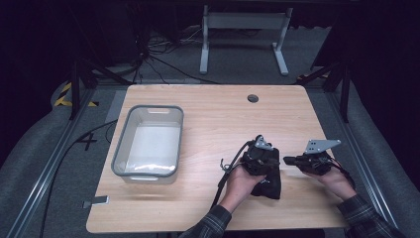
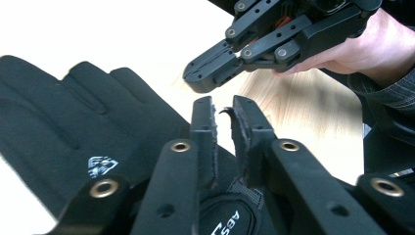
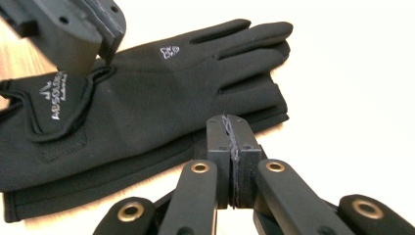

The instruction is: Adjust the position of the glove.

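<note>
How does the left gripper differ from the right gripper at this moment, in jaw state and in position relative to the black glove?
The left gripper has its jaws slightly apart with a gap between the pads, while the right gripper has its jaws pressed shut on nothing. The left gripper hangs over the black glove near its cuff; the right gripper sits beside the glove, off its edge. Both are black, two-jawed and hand-held, and neither grips the glove.

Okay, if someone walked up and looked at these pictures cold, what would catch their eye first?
Probably the black glove lying flat on the wooden table, near the front edge, with a person's two hands working grippers right over it. The left gripper has its fingers slightly apart above the glove's cuff, while the right gripper beside it is closed on nothing. Off to the left sits a grey plastic bin.
</note>
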Tool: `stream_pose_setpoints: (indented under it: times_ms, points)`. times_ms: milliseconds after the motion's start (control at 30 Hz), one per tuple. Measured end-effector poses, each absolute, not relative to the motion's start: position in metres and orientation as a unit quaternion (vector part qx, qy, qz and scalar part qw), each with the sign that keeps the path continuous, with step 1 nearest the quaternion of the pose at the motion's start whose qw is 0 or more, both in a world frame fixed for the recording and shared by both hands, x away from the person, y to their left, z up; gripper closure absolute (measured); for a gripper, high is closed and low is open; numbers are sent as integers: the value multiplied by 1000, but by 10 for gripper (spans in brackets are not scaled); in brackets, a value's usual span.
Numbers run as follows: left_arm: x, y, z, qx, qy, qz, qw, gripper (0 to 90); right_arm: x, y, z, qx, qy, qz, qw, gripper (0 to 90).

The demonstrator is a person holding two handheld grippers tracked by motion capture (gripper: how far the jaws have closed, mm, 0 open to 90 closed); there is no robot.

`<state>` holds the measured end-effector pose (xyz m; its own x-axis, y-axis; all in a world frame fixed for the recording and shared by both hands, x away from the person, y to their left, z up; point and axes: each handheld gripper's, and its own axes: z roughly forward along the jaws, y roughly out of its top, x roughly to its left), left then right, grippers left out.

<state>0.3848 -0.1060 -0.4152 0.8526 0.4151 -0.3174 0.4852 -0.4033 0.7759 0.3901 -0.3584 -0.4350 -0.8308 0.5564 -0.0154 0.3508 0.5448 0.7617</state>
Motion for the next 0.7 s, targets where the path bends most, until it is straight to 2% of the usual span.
stream_pose_setpoints:
  times_ms: [133, 400, 700]
  points:
    - [386, -96, -413, 838, 271, -27, 473, 894, 389, -358, -432, 258, 867, 409, 116, 899]
    - [390, -81, -426, 855, 285, 9, 434, 896, 388, -331, -432, 224, 877, 417, 85, 898]
    - [394, -94, -453, 872, 288, -4, 396, 896, 390, -323, -446, 214, 896, 382, 77, 899]
